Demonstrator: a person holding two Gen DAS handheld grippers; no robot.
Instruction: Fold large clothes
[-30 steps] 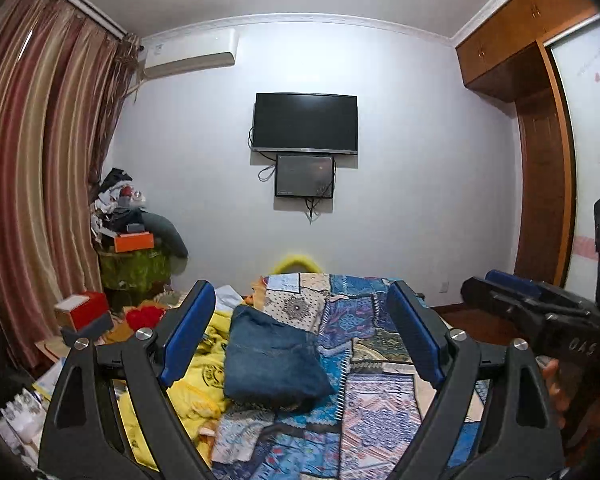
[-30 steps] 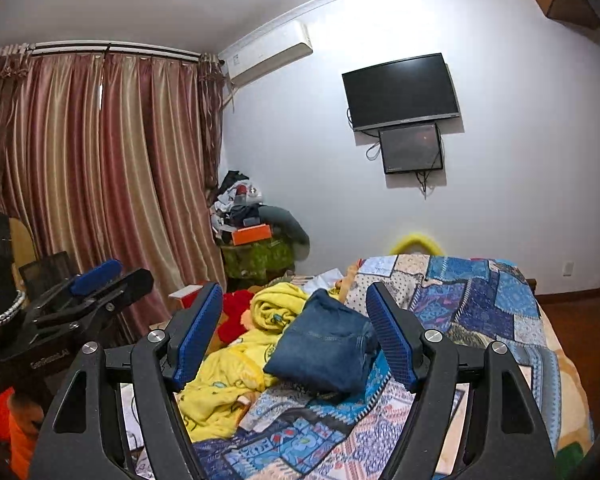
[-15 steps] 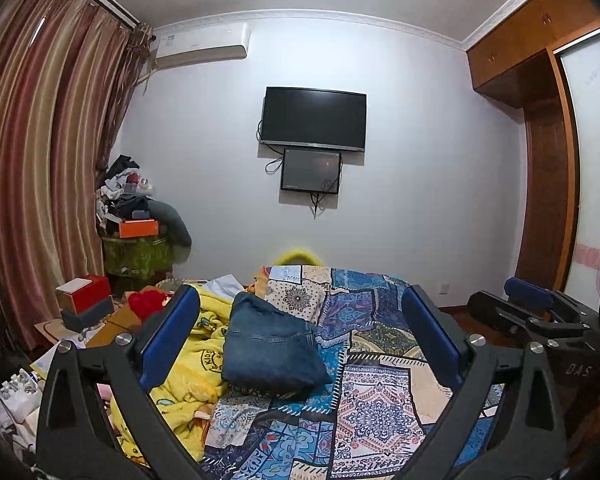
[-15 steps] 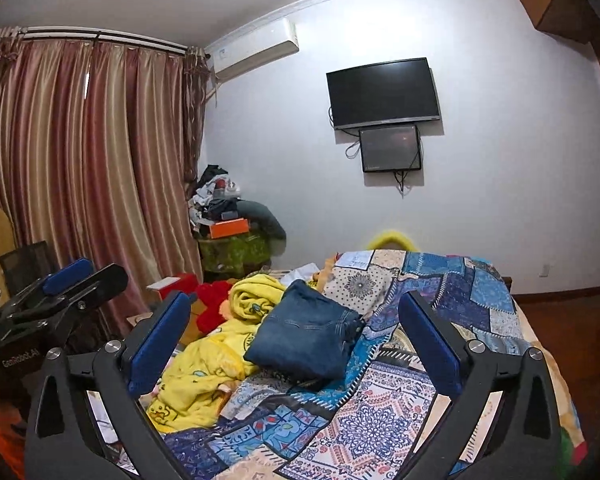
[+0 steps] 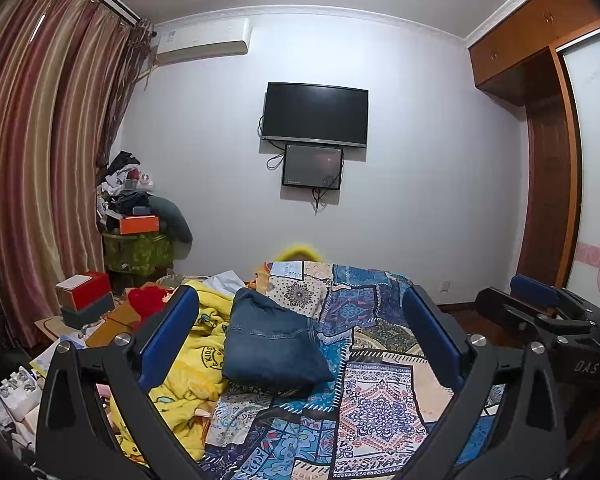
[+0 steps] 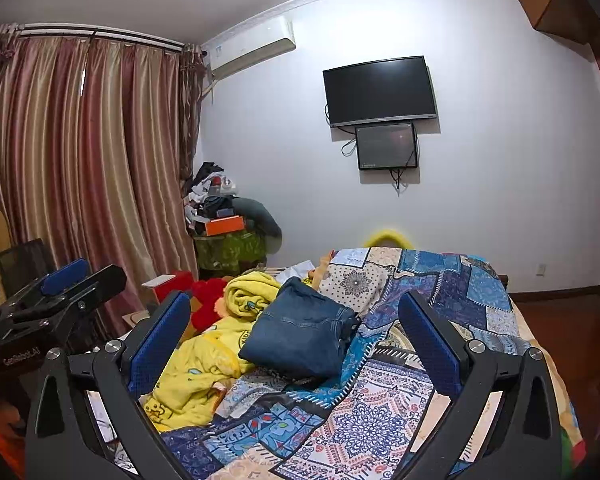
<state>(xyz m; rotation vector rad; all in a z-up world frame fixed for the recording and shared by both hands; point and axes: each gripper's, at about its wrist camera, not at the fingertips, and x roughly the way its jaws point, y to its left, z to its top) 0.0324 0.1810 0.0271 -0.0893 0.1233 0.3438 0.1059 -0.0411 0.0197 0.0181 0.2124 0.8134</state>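
Both the left tool (image 5: 300,334) and right tool (image 6: 294,330) hang wide and empty above the folded jeans (image 5: 272,346) on the bed (image 5: 380,400).

Yellow object (image 5: 298,251) behind the bed's far end: blurred, only its top shows. Yellow blanket (image 6: 196,376) partly covered by folded jeans (image 6: 300,334). Right gripper (image 5: 540,312) cut off by the left view's edge; jaw state indeterminable there. Pile (image 5: 126,184) in the corner: contents indistinct.

The left claw (image 5: 300,336) gapes wide above the bed (image 5: 380,400), empty; folded jeans (image 5: 272,348) lie beside a yellow blanket (image 5: 188,380).
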